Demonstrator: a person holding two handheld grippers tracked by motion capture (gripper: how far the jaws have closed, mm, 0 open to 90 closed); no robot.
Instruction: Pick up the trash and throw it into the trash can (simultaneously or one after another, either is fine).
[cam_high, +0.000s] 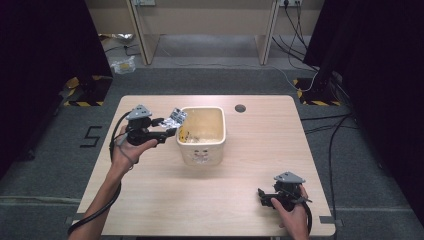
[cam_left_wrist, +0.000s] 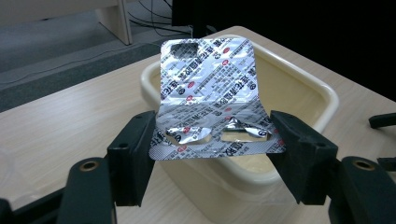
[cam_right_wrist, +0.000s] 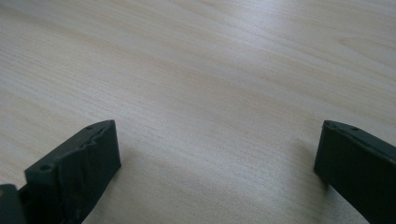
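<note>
A silver foil blister pack (cam_left_wrist: 208, 98) with printed text and several burst pockets stands between the jaws of my left gripper (cam_left_wrist: 212, 144), which is shut on its lower edge. In the high view the left gripper (cam_high: 169, 128) holds the blister pack (cam_high: 176, 118) just over the left rim of a cream plastic tub (cam_high: 202, 145) in the middle of the wooden table (cam_high: 165, 200). The tub (cam_left_wrist: 299, 88) lies right behind the pack. My right gripper (cam_high: 260, 196) rests low at the table's front right; its jaws stand wide apart over bare wood, open (cam_right_wrist: 217, 154).
A round cable hole (cam_high: 240, 108) sits in the table's back edge right of the tub. Something dark lies inside the tub's left part. Cables trail on the grey floor beyond; black curtains flank both sides.
</note>
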